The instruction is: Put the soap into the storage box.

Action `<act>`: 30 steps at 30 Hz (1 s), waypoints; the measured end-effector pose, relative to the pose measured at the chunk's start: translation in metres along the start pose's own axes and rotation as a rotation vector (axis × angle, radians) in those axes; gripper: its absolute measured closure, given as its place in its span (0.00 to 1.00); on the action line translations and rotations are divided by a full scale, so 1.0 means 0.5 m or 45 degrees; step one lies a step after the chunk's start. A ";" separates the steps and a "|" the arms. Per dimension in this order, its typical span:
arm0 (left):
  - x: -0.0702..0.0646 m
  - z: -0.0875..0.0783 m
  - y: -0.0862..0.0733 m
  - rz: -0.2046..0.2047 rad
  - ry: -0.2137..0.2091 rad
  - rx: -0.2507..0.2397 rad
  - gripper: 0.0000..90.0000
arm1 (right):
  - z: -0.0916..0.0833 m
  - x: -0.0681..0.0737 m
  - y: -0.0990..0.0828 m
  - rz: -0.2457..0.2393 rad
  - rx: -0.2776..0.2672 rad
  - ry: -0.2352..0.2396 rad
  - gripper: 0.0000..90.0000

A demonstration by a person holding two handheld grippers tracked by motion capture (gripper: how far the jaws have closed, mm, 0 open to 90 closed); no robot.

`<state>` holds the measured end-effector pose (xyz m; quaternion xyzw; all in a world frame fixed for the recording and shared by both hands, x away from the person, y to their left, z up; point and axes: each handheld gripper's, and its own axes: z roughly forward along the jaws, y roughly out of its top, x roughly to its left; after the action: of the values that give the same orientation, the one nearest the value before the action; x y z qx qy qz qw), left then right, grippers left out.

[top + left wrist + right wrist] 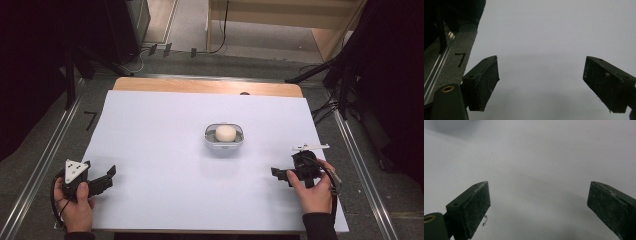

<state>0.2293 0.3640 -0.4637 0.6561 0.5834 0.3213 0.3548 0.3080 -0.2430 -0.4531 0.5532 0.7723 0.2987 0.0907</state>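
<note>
- Nearest the camera, the front edge of the tabletop point(200, 227) carries two hands: left hand point(75, 210) at the front-left corner, right hand point(315, 192) near the front-right corner.
- Broad bare white surface lies between the two hands and reaches back to the wooden strip along the far edge; nothing stands in that span.
- Left gripper point(107, 177): jaws spread wide, nothing between them, only white surface ahead in the left gripper view point(541, 82).
- Right gripper point(277, 174): jaws likewise wide apart and empty, pointing toward the tabletop's middle; the right gripper view point(539, 205) shows bare white surface between the pads.
- Small grey dish point(210, 140) sits right of centre, well apart from both grippers, with a pale round ball point(225, 133) resting inside it.
- Beyond the side edges: metal rails, dark stands and cables on the floor.
</note>
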 end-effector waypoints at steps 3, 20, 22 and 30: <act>0.000 0.000 0.000 0.001 0.000 0.000 0.16 | -0.003 -0.005 -0.009 0.018 -0.008 -0.003 0.03; -0.002 0.000 0.000 0.012 0.007 0.002 0.16 | -0.028 -0.040 -0.053 0.052 -0.053 -0.009 0.00; -0.002 0.000 0.000 0.012 0.007 0.005 0.16 | -0.031 -0.044 -0.058 0.052 -0.053 -0.008 0.00; -0.003 0.000 0.000 0.016 0.007 0.003 0.16 | -0.043 -0.062 -0.076 0.063 -0.066 -0.014 0.00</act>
<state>0.2291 0.3627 -0.4638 0.6594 0.5805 0.3246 0.3505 0.2786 -0.2868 -0.4630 0.5712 0.7499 0.3178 0.1020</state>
